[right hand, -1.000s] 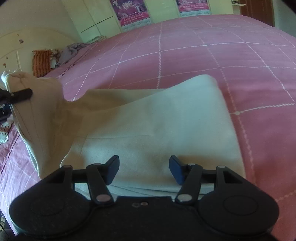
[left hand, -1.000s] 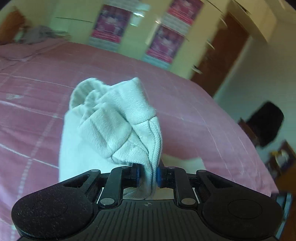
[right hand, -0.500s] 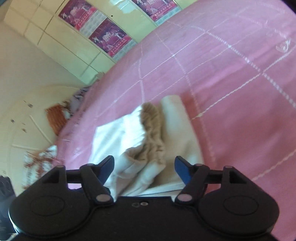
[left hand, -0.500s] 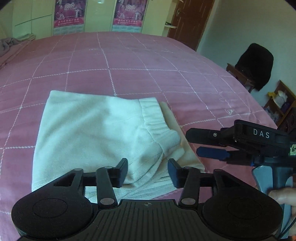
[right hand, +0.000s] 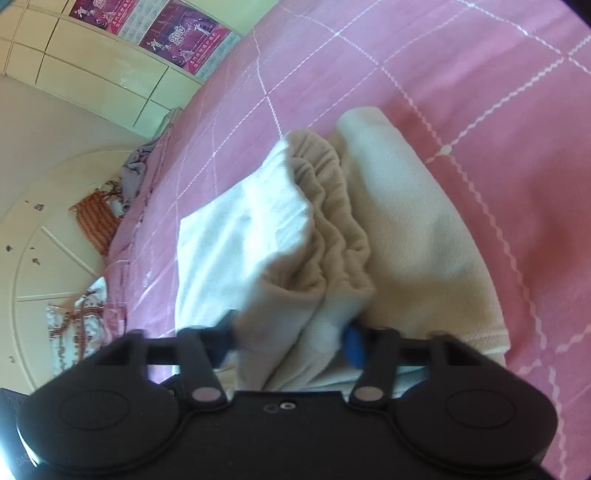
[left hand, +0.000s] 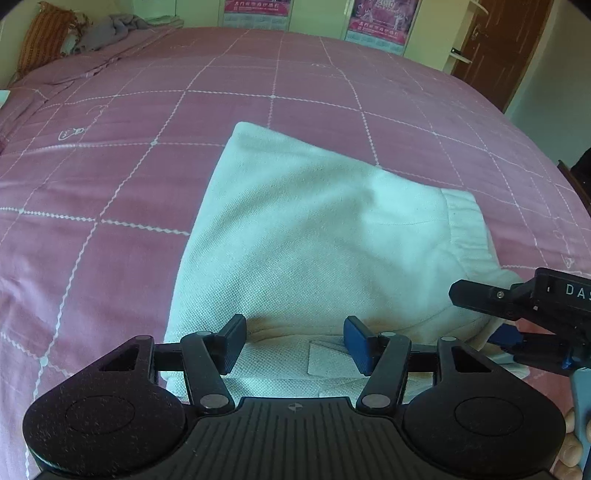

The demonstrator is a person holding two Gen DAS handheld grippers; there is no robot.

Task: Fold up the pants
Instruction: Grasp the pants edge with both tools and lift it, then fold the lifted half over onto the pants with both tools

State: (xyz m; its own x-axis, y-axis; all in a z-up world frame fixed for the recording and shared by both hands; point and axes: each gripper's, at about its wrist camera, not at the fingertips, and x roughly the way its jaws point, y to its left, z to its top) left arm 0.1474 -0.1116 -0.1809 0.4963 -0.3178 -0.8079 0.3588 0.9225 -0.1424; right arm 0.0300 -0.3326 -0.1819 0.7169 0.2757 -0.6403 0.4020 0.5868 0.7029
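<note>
The folded white knit cotton pants (left hand: pixel 325 236) lie flat on the pink bed cover (left hand: pixel 110 155) with its thin white grid lines, directly ahead of the left claw (left hand: pixel 294 343) and spreading away from it toward the far side of the bed. The left claw's jaws are opening, standing at a middling width just over the near edge of the pants, where a small white label shows between them; the pads do not press on the cloth. To the right of this claw the gathered elastic waistband of the pants runs along the fold's right edge, and just beyond it the right claw (left hand: pixel 491 317) reaches in from the side, its black body bearing white letters. In the right wrist view the right claw (right hand: pixel 290 341) is blurred; its jaws are closing around a bunched-up fold of the pants (right hand: pixel 406 229) near the ruffled waistband, and the cloth fills the gap between them, though whether the pads already pinch it cannot be told. Far ahead of the left claw, against the pale yellow wall, hang two magenta posters (left hand: pixel 384 16), and at the far left corner of the bed sit an orange striped cushion (left hand: pixel 44 35) and a crumpled grey garment (left hand: pixel 110 27).
</note>
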